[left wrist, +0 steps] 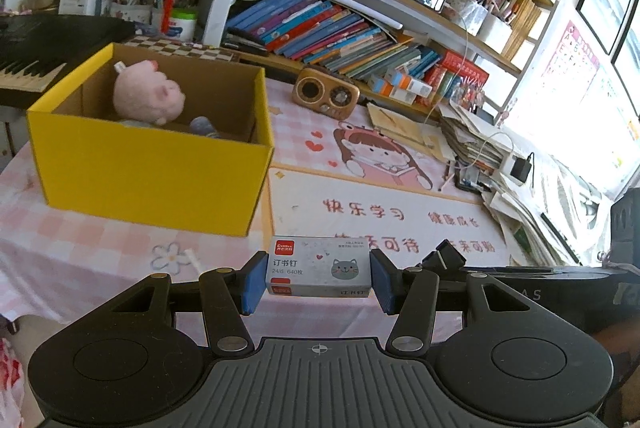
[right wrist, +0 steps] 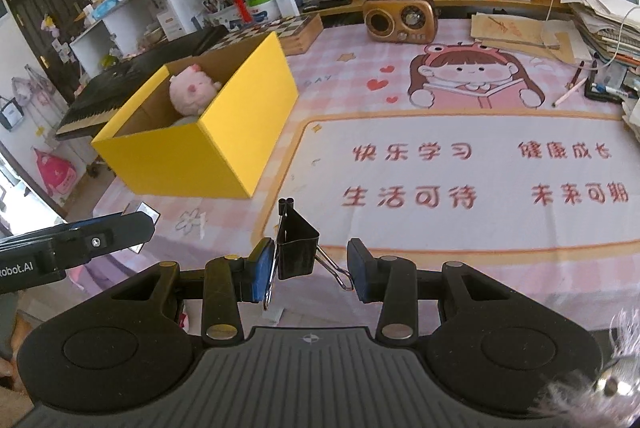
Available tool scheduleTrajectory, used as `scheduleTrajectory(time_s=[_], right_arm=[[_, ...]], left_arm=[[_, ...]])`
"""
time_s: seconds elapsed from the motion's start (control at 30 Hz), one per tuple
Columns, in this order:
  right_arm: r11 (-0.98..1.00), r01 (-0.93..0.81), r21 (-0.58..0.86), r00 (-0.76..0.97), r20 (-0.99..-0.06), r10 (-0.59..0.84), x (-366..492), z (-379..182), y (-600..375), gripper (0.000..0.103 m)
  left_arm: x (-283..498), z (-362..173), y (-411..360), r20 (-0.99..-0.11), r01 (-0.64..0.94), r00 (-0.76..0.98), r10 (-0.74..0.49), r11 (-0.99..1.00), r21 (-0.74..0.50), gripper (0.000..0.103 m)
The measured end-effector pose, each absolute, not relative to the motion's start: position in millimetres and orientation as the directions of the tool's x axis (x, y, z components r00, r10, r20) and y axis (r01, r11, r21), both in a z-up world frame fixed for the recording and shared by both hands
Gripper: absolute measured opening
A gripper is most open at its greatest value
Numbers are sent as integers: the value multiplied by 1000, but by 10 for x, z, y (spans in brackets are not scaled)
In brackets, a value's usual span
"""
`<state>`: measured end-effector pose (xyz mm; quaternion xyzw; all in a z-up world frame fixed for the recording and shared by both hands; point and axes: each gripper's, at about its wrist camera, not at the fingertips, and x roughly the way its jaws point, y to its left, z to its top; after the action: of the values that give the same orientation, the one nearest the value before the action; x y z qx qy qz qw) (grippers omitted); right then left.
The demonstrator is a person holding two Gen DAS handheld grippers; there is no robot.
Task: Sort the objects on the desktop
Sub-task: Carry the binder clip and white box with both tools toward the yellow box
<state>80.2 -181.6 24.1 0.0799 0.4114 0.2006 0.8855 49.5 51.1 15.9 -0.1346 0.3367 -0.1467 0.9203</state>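
Note:
My left gripper is shut on a grey box of staples with a cat face, held above the desk mat in front of the yellow box. My right gripper is shut on a black binder clip, its wire handles touching both blue pads. The yellow box stands open at the mat's left and holds a pink plush toy, which also shows in the left wrist view. The binder clip shows in the left wrist view, and the left gripper's body at the right wrist view's left edge.
A pink cartoon desk mat covers the table. A brown retro radio and a checkerboard box stand at the back, with book rows behind. A keyboard lies left of the yellow box. Paper stacks, pens and cables crowd the right side.

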Motion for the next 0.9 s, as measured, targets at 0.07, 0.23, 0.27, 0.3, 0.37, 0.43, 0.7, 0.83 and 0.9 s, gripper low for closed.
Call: scheduleTrajectory(time_s=[0.07,0.23,0.27,0.3,0.37,0.43,0.7,0.83,0.9], right_arm=[[907,-287,308,575,-702,421,746,216,-1745,37],[904,-292,314,554,-715,427,645,165,-1583,37],[902,-295,315,550,-717,430,631,162,-1547,37],[901,-299,314,545,-718,432,617,156,-1509,37],[898,-309,315,536,-722,437,592,141,-1446,37],[894,-318,315,526,-726,443,576,129,-1380,37],[875,-368,316,486,-736,470,515,105,-1101,37],[868,-387,311,480,-736,478,524,112,-1007,37],[865,-396,309,479,-734,481,538,119,-968,37]], left_arm=[[445,141,566,-585,178,727,-359,922,-344,52],[325,107,710,-598,163,722,-348,925,-342,52],[304,99,738,-600,159,722,-346,926,-342,52],[281,93,768,-602,154,722,-343,927,-343,52],[243,84,825,-604,145,722,-337,928,-344,52],[206,78,883,-605,135,724,-331,929,-345,52],[96,58,1096,-606,93,735,-304,931,-354,52],[59,62,1187,-603,72,744,-289,931,-357,52],[47,66,1228,-600,63,749,-281,932,-357,52]])
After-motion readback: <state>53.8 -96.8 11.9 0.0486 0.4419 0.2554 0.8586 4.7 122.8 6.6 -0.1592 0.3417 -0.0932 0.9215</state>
